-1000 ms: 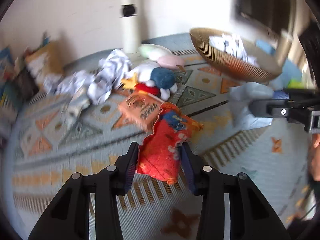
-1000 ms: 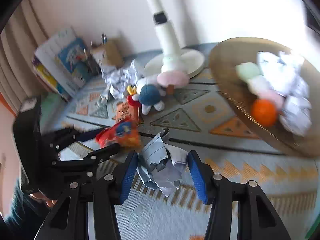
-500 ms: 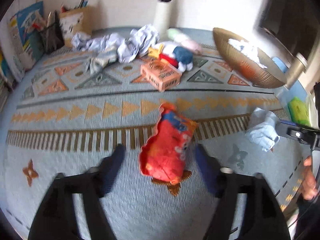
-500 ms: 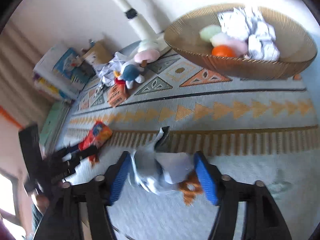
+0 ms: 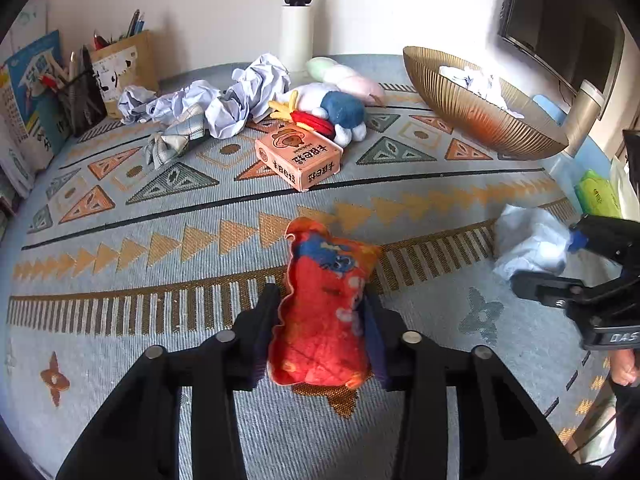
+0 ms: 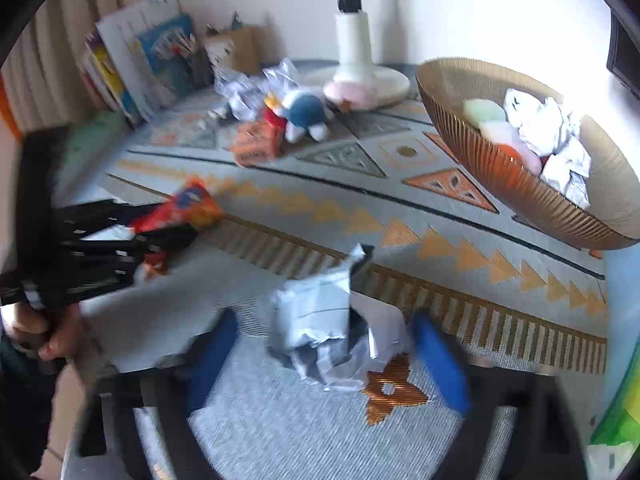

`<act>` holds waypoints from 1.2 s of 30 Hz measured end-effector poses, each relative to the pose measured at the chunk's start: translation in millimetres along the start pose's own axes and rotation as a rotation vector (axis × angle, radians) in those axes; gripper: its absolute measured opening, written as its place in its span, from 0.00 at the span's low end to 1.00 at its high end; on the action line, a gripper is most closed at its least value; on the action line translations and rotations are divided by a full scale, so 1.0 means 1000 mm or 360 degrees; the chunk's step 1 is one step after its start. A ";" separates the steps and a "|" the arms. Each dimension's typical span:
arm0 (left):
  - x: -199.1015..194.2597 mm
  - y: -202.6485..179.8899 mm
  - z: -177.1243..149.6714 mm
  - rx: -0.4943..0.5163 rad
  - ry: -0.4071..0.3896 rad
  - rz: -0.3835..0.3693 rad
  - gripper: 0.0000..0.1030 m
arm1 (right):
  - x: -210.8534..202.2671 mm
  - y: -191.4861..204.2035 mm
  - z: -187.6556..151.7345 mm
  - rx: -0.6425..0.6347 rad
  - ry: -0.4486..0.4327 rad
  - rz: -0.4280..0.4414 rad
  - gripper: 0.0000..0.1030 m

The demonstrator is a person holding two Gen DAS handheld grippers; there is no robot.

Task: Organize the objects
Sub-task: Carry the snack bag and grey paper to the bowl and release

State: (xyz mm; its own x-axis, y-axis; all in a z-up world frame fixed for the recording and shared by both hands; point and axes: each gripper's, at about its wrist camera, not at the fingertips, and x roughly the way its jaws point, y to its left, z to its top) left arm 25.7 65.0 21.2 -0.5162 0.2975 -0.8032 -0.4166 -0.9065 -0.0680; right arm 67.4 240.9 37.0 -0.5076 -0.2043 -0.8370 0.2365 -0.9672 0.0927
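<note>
The left tongs (image 5: 320,320), having just closed, grip a crinkled red-orange snack bag (image 5: 320,308) low in the frame. The right tongs (image 6: 328,360), also closing, straddle crumpled pale-blue paper (image 6: 328,332) without touching it.

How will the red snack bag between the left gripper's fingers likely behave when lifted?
The red snack bag looks puffy and crinkled, so it is probably light and soft, and may give under the pads. Its wavy edges suggest thin film, so it could slip or sag. The left gripper has just been closing around its lower half, so the top may flop.
</note>
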 end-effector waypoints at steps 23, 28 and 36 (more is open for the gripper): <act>-0.045 -0.125 0.157 0.0253 -0.0453 -0.0391 0.31 | -0.222 -0.109 0.034 0.0546 -0.0908 -0.0383 0.52; -0.006 -0.140 0.178 0.0227 -0.0394 -0.0428 0.31 | -0.182 -0.153 0.055 0.0719 -0.0821 -0.0334 0.52; 0.029 -0.143 0.191 0.0144 -0.0288 -0.0493 0.76 | -0.123 -0.203 0.069 0.0910 -0.0627 -0.0349 0.82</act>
State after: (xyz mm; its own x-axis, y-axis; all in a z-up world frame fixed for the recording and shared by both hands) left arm -72.5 260.3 120.5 -0.4759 0.6090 -0.6345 -0.6341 -0.7375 -0.2323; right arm 24.9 452.1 158.6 -0.7797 0.0685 -0.6224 -0.3203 -0.8977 0.3025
